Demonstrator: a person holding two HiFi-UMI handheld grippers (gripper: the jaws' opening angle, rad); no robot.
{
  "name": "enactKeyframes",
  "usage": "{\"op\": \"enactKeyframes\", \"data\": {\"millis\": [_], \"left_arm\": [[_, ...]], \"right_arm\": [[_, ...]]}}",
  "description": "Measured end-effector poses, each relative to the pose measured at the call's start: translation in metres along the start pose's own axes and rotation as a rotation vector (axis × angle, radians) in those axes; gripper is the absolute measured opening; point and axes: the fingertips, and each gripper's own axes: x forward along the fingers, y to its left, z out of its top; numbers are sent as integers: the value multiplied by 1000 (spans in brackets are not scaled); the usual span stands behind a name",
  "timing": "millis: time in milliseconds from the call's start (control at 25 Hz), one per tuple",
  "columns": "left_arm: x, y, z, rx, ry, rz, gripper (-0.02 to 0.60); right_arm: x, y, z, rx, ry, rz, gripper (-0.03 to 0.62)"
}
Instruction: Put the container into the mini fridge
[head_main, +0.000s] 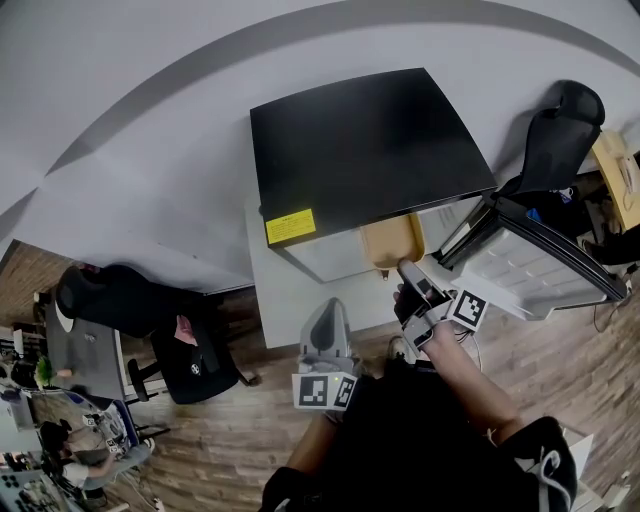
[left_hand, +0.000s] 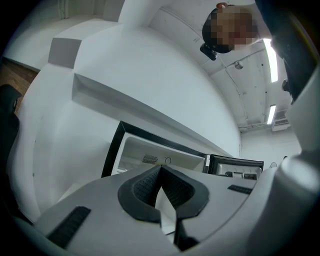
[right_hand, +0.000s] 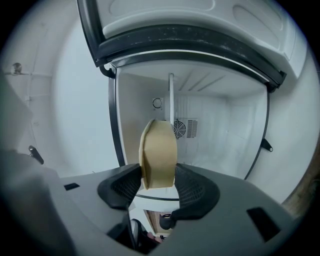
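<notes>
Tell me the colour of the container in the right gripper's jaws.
Plain tan. The smooth plastic container shows best in the right gripper view.

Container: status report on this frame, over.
Right hand-held gripper clamped on tan container, at the mini fridge mouth. Left hand-held gripper shut, empty. Door open, nothing seen blocking the cavity.

Left gripper (head_main: 330, 308) and right gripper (head_main: 408, 270): grey moulded bodies. Inner finger faces carry black ribbed pads (right_hand: 194, 189). Behind the fingers, each body bears a cube (head_main: 468, 308) with black-and-white square markers. The person wears black clothing (head_main: 400, 440).
</notes>
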Motion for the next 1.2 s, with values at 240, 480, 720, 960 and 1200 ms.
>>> {"op": "enactKeyframes", "data": {"millis": [240, 480, 720, 960, 1200], "left_arm": [[-3, 4, 3, -11, -8, -6, 21], [-4, 5, 5, -10, -11, -7, 23], [-4, 5, 4, -11, -9, -6, 21], [-6, 9, 4, -10, -3, 3, 22], [-7, 13, 4, -13, -4, 9, 23]], "right_arm": [[16, -1, 10, -9, -29, -8, 225], [31, -4, 19, -20, -35, -12, 225], [46, -5, 28, -24, -45, -7, 226], [56, -5, 35, -22, -39, 3, 230], [58, 6, 36, -56, -38, 45, 287]]}}
